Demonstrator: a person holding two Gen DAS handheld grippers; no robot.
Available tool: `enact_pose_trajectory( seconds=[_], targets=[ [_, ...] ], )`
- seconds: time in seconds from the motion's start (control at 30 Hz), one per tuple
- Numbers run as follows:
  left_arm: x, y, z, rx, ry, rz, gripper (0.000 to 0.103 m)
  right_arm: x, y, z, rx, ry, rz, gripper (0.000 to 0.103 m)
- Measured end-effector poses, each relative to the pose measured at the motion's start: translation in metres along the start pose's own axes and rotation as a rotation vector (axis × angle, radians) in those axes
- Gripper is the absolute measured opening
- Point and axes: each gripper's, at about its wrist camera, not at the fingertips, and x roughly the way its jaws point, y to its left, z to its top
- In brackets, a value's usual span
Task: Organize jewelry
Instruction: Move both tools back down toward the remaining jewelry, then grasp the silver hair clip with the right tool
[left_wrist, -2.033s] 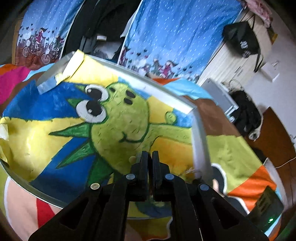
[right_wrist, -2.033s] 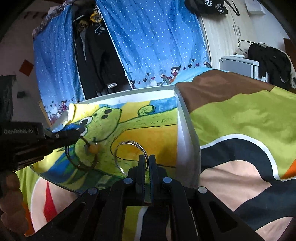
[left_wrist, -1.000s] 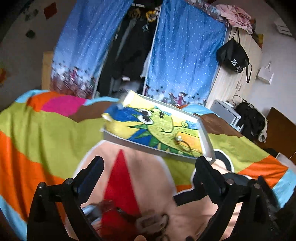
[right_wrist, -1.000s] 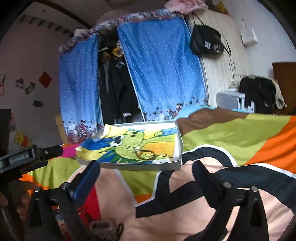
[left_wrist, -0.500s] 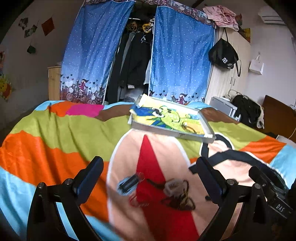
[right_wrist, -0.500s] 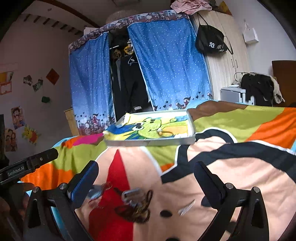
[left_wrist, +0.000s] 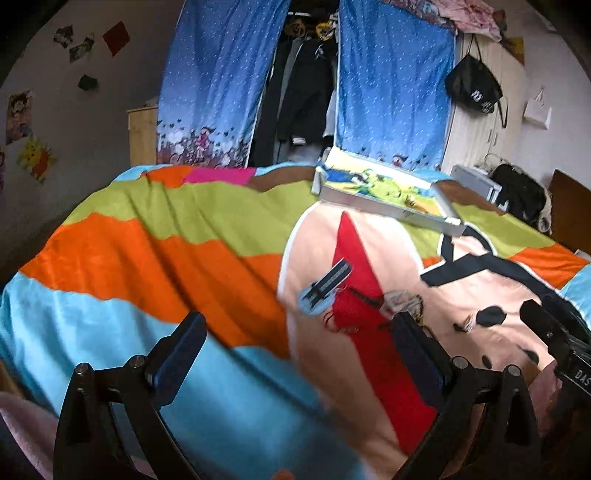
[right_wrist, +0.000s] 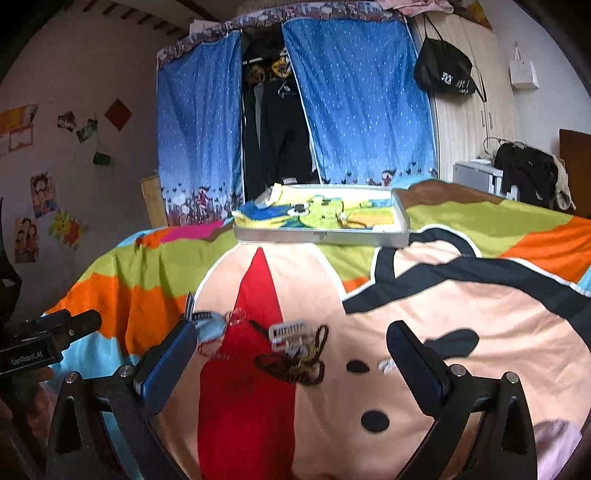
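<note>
A grey tray (right_wrist: 321, 236) lined with a green cartoon drawing lies far back on the bed; a ring-shaped bracelet (right_wrist: 354, 222) rests in it. The same tray (left_wrist: 384, 210) shows at the upper right of the left wrist view. On the blanket near me lies a loose pile: a dark beaded strand (right_wrist: 295, 363), a white clip (right_wrist: 290, 330), a blue comb-like clip (right_wrist: 208, 321) and a red cord (right_wrist: 210, 350). The comb clip (left_wrist: 327, 286) and the tangle (left_wrist: 402, 304) show in the left wrist view too. My left gripper (left_wrist: 295, 354) and my right gripper (right_wrist: 291, 358) both stand wide open, holding nothing, short of the pile.
A colourful blanket (right_wrist: 461, 314) covers the bed. Blue curtains (right_wrist: 354, 103) and hanging clothes stand behind it, a wardrobe with a black bag (right_wrist: 445, 74) at the right. The other gripper's body (right_wrist: 44, 339) shows at the left edge.
Both grippers have opened wide and pulled back from the tray, leaving the bracelets in it. Since half a second ago the left one has swung left; the pile now sits between the right gripper's fingers.
</note>
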Motion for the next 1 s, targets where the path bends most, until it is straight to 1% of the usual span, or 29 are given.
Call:
enact_pose_trajectory(
  seconds=[0.07,0.17,0.27,0.33,0.47,0.6,0.73,1.0],
  targets=[
    [0.001,0.002,-0.003,-0.001,0.029,0.001,0.098,-0.002,0.003,-0.005,-0.006,0.022,-0.005,0.103],
    [0.005,-0.001,-0.006,0.024,0.064,0.008,0.098,-0.003,0.005,-0.009,-0.010,0.057,-0.009,0.103],
    [0.012,-0.002,-0.008,0.032,0.107,-0.009,0.098,0.004,0.006,-0.015,-0.003,0.110,-0.010,0.103],
    [0.019,0.000,-0.009,0.015,0.147,-0.036,0.098,0.012,0.006,-0.017,0.002,0.151,-0.007,0.103],
    [0.028,0.007,-0.008,-0.028,0.198,-0.054,0.098,0.023,0.003,-0.019,0.016,0.212,0.011,0.103],
    [0.037,0.009,-0.008,-0.048,0.237,-0.072,0.098,0.030,-0.007,-0.017,0.066,0.254,0.033,0.103],
    [0.049,0.006,-0.008,-0.059,0.269,-0.098,0.098,0.039,-0.022,-0.015,0.134,0.304,0.033,0.103],
    [0.078,-0.002,-0.007,-0.068,0.311,-0.139,0.098,0.063,-0.044,-0.014,0.252,0.382,0.037,0.103]
  ],
)
